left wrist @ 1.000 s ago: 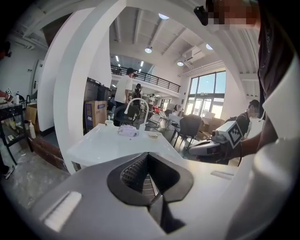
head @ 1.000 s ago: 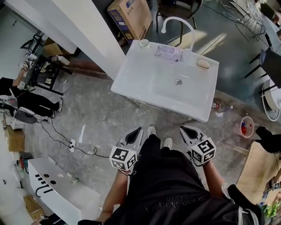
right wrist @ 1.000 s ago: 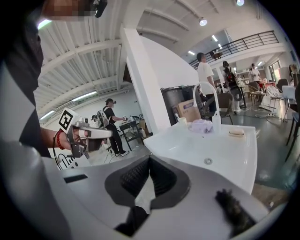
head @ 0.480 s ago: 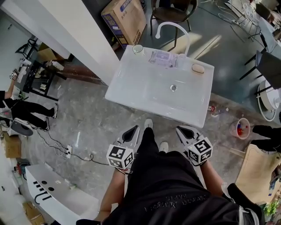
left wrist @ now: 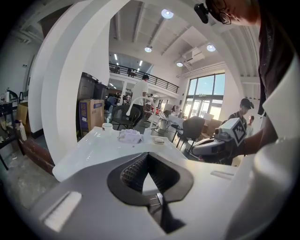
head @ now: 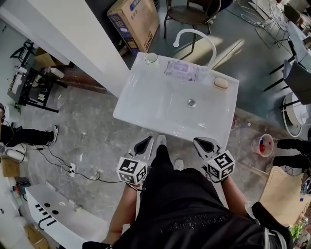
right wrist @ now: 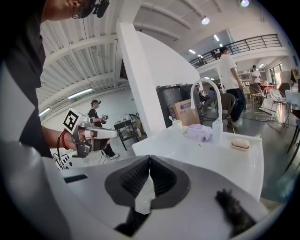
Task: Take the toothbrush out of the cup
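Holding the left gripper (head: pixel 146 142) and right gripper (head: pixel 203 143) side by side, both tilting slightly downward, jaws clenched together and gripping nothing. Facing a white rectangular washbasin (head: pixel 127 110) just ahead, and looking toward a small white cup (head: pixel 151 59) well beyond the left tips, at the far corner, with the toothbrush (right wrist: pixel 172 120) inside.

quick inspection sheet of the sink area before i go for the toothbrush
surface: white rectangular sink basin, white curved faucet at its back
job's things: small white cup on the far left corner; toothbrush too small to tell
clutter: pale purple wipes pack, oval beige soap bar along the back edge
grippers: left gripper and right gripper both shut, empty, short of the sink
cables: black cable and white power strip on the floor, left
surroundings: brown cardboard box, dark chair, pink bucket
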Demonstrator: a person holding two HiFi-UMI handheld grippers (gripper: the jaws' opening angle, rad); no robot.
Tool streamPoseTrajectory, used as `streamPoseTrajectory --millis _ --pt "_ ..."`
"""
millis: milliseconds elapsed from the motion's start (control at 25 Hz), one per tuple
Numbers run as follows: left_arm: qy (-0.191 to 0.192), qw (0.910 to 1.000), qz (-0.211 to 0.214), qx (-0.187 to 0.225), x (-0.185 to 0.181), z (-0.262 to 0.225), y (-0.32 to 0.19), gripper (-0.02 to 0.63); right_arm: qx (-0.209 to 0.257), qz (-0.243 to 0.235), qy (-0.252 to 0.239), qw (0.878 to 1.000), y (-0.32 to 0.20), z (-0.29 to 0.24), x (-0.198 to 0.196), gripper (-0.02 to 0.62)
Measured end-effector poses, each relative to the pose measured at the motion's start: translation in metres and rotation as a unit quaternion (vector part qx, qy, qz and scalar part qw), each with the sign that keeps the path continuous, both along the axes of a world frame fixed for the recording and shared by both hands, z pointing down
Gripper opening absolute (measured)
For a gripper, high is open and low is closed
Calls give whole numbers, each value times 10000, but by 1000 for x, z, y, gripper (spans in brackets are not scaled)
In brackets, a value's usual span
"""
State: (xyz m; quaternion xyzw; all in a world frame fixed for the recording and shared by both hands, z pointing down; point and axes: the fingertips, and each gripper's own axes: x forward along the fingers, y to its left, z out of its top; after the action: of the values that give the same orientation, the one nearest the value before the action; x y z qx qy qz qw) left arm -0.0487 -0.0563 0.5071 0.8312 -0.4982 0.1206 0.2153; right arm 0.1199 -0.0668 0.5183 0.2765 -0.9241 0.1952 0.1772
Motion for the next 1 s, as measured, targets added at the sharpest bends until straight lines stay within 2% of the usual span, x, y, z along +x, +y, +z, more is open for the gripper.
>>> streamPoseTrajectory --millis 440,1000 --pt "115 9998 -109 -118 -59 15 -66 8 -136 -34 165 9998 -62 7 -47 12" --pt "310 9991 99 -274 -123 31 -151 7 -250 93 337 9991 -135 10 -116 12"
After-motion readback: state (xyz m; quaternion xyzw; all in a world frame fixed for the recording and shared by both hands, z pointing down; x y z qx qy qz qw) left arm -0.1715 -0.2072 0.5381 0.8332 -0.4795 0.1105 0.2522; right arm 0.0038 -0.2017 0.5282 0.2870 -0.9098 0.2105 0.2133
